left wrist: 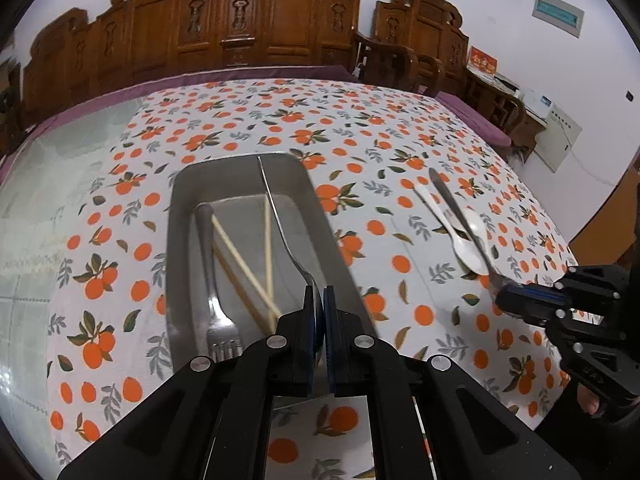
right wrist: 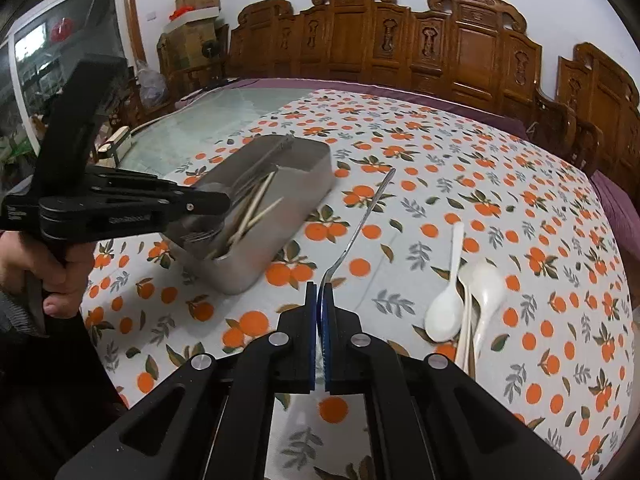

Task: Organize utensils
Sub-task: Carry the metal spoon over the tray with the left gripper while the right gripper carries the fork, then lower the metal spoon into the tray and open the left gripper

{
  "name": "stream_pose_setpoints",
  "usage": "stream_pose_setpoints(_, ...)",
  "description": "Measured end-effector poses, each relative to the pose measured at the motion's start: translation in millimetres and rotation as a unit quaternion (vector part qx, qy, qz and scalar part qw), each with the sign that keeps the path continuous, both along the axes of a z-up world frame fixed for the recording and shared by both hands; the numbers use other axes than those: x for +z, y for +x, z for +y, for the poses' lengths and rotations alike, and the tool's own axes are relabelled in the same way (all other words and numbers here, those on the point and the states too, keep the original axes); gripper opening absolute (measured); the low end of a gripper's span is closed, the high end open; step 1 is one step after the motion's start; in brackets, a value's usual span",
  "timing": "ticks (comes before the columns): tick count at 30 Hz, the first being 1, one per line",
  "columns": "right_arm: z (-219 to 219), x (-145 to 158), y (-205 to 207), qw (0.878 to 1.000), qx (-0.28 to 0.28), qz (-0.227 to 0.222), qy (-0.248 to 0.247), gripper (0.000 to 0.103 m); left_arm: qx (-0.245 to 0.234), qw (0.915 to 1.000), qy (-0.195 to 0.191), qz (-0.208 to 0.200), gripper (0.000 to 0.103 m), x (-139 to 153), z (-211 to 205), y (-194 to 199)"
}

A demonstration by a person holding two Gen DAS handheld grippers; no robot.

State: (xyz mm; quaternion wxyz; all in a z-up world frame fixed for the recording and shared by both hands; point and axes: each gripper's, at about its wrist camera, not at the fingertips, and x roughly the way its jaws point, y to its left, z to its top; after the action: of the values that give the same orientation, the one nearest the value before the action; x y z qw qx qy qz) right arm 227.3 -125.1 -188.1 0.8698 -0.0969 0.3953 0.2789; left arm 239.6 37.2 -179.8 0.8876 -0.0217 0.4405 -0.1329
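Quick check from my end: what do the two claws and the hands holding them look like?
Both claws are matte black angular frames with silver rivets and blue pad linings: left claw, right claw. The left claw's side shows small pale lettering, unreadable. The bare left hand emerges from a grey knit cuff. No cables visible.

The worktop (right wrist: 224, 108) has a glass surface with a purple border, and most of it is covered by a white cloth (right wrist: 500, 216) printed with oranges and leaves. On the cloth rests a rectangular metal tray (right wrist: 280, 216) (a fork (left wrist: 214, 280) and several wooden chopsticks (left wrist: 244, 268) lie inside it). Well to the tray's right, white plastic spoons (right wrist: 460, 292) lie together on the cloth, their bowls toward the near edge.
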Motion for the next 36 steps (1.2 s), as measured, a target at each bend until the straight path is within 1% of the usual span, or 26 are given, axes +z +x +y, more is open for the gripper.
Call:
stream_pose_setpoints(8,20,11,2,1.0,0.01,-0.001,-0.016,0.003,0.024,0.9993,0.007,0.029,0.003,-19,19,14)
stream_pose_setpoints(14,27,18,2,1.0,0.013,-0.004,-0.021,0.003,0.035,0.9983,0.019,0.043,0.003,-32,21,20)
stream_pose_setpoints(17,31,21,2,1.0,0.015,-0.007,-0.023,0.003,0.036,0.9982,0.022,0.043,0.003,-33,22,21)
stream_pose_setpoints(21,34,25,2,0.999,0.017,-0.009,-0.025,0.003,0.039,0.9981,0.019,0.043,0.003,-32,23,22)
stream_pose_setpoints(25,37,27,3,0.999,0.019,-0.009,-0.026,0.003,0.041,0.9986,0.008,0.033,0.004,-26,27,20)
stream_pose_setpoints(31,45,29,8,0.999,0.024,-0.009,-0.024,0.003,0.045,0.9987,0.006,0.021,0.004,-15,33,16)
stream_pose_setpoints(36,55,32,14,0.999,0.03,-0.007,-0.017,0.003,0.053,0.9986,0.003,0.005,0.008,-4,42,12)
